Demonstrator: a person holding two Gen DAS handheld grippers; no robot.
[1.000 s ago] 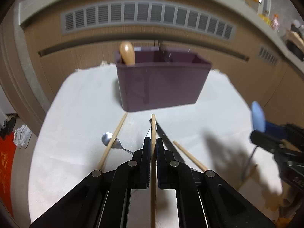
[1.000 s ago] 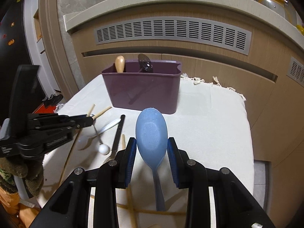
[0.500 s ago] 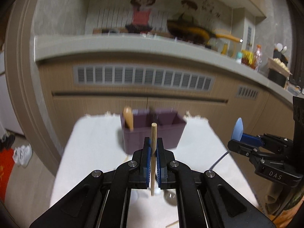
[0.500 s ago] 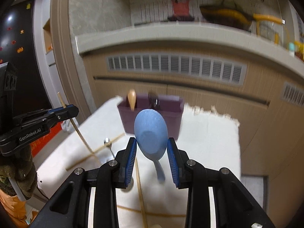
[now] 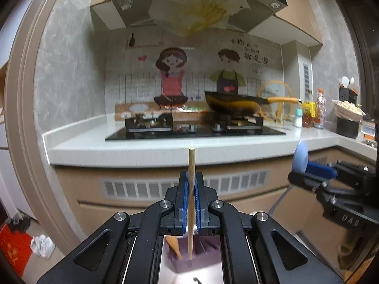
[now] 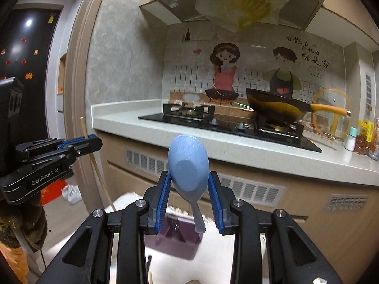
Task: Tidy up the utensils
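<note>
While both tools hang above the purple bin (image 5: 189, 255), left gripper (image 5: 191, 198) pinches a wooden chopstick (image 5: 191, 189) upright. Right gripper (image 6: 189, 187) clamps a blue spoon (image 6: 188, 165) by its bowl, handle hanging down. Wooden spoon (image 5: 174, 247) stands in the bin.

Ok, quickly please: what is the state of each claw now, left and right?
Left claw: shut on the thin wooden chopstick.
Right claw: shut on the bowl of the blue plastic spoon.

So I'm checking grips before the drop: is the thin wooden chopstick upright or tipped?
Roughly upright: the thin wooden chopstick stands near-vertical, clamped between the left gripper pads.
</note>
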